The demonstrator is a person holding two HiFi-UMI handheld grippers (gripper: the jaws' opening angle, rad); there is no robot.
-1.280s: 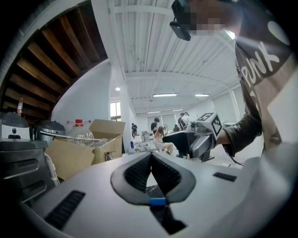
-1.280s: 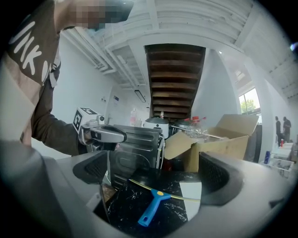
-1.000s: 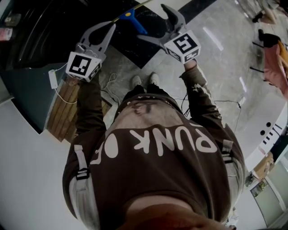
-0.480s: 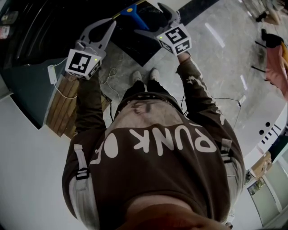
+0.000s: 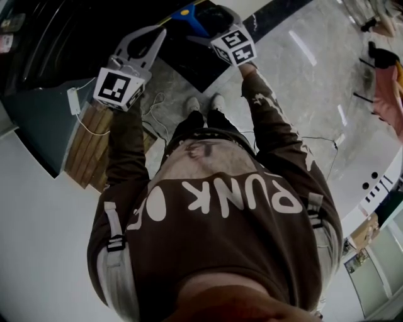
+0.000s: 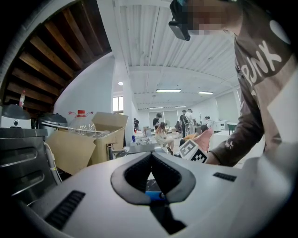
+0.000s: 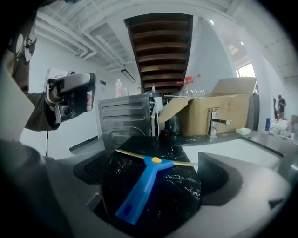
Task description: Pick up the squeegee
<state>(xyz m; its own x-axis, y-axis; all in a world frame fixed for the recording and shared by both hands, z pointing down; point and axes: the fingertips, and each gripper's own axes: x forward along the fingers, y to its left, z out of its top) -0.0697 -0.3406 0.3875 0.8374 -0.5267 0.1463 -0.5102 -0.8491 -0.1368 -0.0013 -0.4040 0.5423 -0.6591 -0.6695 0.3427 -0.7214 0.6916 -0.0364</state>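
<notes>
The squeegee (image 7: pixel 142 188) has a blue handle and a thin yellow blade. It lies flat on the black marble counter (image 7: pixel 186 195) with its handle end pointing toward me. My right gripper (image 7: pixel 151 174) is open, with a jaw on each side of the handle and neither touching it. In the head view the right gripper (image 5: pixel 204 24) reaches over the squeegee (image 5: pixel 187 15) at the top edge. My left gripper (image 5: pixel 160 31) hangs to its left with the jaw tips together and nothing held. Through the small gap of the left gripper (image 6: pixel 150 157) a bit of blue shows.
Behind the counter stand a steel appliance (image 7: pixel 125 122), a cardboard box (image 7: pixel 219 111) and a tap (image 7: pixel 215 122). A wooden staircase (image 7: pixel 160 44) rises overhead. By the person's feet are a wooden panel (image 5: pixel 88 148) and a white cable (image 5: pixel 94 135).
My right gripper has moved forward over the counter toward the squeegee, jaws still wide. The left gripper has barely shifted.
</notes>
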